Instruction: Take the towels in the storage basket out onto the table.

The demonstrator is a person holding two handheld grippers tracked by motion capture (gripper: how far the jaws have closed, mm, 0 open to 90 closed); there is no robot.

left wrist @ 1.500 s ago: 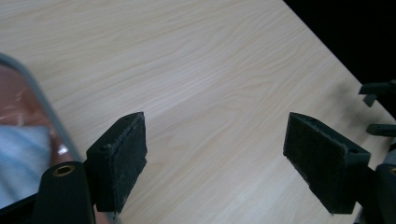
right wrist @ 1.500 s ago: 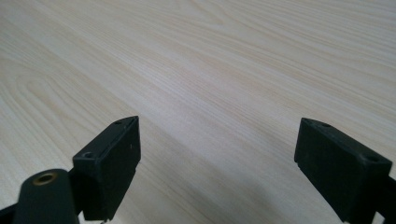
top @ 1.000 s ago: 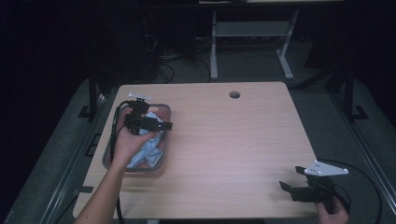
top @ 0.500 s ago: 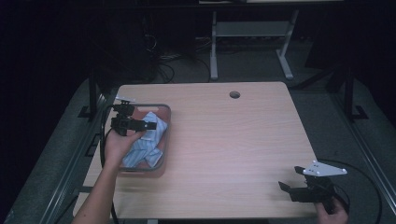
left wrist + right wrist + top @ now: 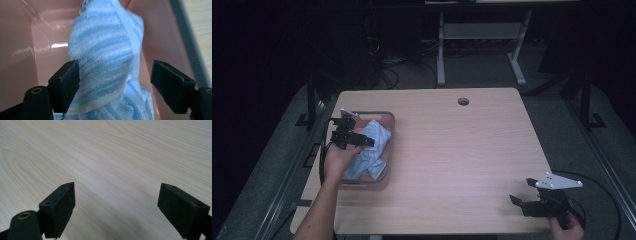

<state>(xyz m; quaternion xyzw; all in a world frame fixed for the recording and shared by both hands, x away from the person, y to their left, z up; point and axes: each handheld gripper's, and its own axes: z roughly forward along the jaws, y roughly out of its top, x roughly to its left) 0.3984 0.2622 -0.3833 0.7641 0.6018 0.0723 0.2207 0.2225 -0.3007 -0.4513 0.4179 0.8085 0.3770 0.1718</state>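
At the near right corner of the table (image 5: pixel 452 150), the right gripper (image 5: pixel 524 195) lies low over the wood, held by a hand (image 5: pixel 566 226) at the table's near edge. Its jaws point left across the table and stand wide apart with nothing between them; the right gripper view (image 5: pixel 116 207) shows bare wood grain in the gap. A grey plate sits on top of it and a cable loops away to the right.

On the left side, the person's left forearm comes in from the near edge and runs up toward the far side, leaning slightly right. The left hand (image 5: pixel 339 157) grips its tool over the near left part of the tub (image 5: pixel 388 150), a grey-rimmed, pink-walled container that sits at the left edge of the table, about midway between near and far. The left gripper (image 5: pixel 367 141) points right, over the cloth (image 5: pixel 369 150). Its 2 jaws are spread apart, and in the left gripper view (image 5: pixel 115 85) a raised fold of the cloth (image 5: pixel 105 57) stands between them, touching the left jaw and clear of the right one.

The cloth is blue-and-white striped and lies crumpled inside the tub. Its long axis runs near to far along the tub, and the raised fold rises toward the far wall.
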